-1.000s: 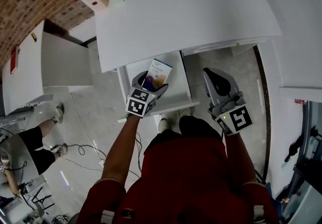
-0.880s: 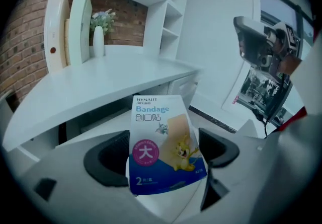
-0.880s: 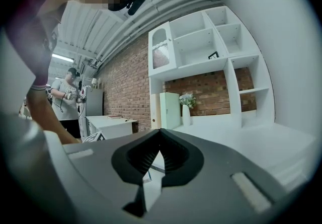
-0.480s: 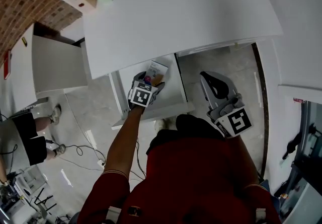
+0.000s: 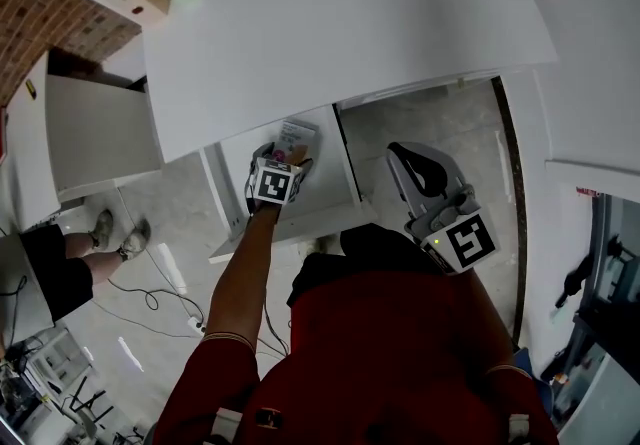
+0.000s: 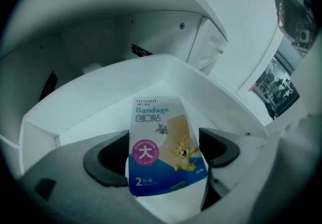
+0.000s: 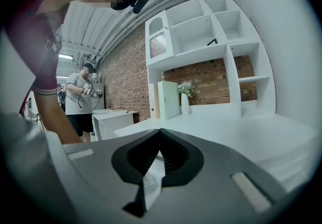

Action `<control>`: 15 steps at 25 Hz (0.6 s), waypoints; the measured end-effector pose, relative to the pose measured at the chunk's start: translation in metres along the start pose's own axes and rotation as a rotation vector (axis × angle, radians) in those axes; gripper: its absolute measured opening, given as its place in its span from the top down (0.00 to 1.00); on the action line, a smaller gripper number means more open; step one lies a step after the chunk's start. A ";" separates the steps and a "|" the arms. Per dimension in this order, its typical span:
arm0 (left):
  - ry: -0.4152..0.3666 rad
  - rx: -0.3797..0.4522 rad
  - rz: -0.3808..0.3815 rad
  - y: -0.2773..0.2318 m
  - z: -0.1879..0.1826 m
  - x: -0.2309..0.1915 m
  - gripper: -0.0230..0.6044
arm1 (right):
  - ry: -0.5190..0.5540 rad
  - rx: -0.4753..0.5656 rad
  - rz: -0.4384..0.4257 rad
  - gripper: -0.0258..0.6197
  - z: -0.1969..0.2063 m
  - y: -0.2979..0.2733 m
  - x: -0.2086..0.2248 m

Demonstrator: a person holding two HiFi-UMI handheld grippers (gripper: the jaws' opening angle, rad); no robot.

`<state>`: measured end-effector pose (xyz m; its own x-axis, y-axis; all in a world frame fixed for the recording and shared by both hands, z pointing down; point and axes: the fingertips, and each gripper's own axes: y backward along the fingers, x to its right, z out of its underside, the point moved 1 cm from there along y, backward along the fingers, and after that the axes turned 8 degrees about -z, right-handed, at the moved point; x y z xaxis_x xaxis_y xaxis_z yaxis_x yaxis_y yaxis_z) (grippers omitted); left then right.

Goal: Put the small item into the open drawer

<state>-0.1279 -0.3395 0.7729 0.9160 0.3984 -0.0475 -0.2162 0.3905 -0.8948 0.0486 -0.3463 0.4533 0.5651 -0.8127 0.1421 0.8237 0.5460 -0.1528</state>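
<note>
A bandage packet (image 6: 161, 142), white and blue with a cartoon print, stands between the jaws of my left gripper (image 6: 163, 155), which is shut on its lower part. The packet is inside the open white drawer (image 6: 100, 87), above its floor and tilted toward the back. From the head view, the left gripper (image 5: 283, 151) reaches into the drawer (image 5: 335, 188) under the tabletop, with the packet (image 5: 297, 133) at its tip. My right gripper (image 5: 412, 161) hangs to the right of the drawer, above the floor. Its jaws are shut with nothing between them (image 7: 160, 160).
A white tabletop (image 5: 340, 23) overhangs the drawer's back. A white cabinet (image 5: 95, 128) stands to the left, beside a person's legs (image 5: 60, 263) and floor cables (image 5: 150, 298). The right gripper view shows a white shelf unit (image 7: 211, 42) and another person (image 7: 80, 97).
My left gripper has carried the bandage packet forward, deeper into the drawer and under the tabletop edge. The right gripper has barely moved.
</note>
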 end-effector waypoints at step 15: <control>0.025 0.078 -0.012 0.023 -0.022 0.001 0.24 | -0.013 -0.005 -0.071 0.94 0.004 -0.014 -0.006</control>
<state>-0.1245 -0.3487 0.7428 0.9265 0.3732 -0.0491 -0.2302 0.4586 -0.8583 0.0343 -0.3481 0.4582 0.5061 -0.8464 0.1655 0.8613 0.4864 -0.1467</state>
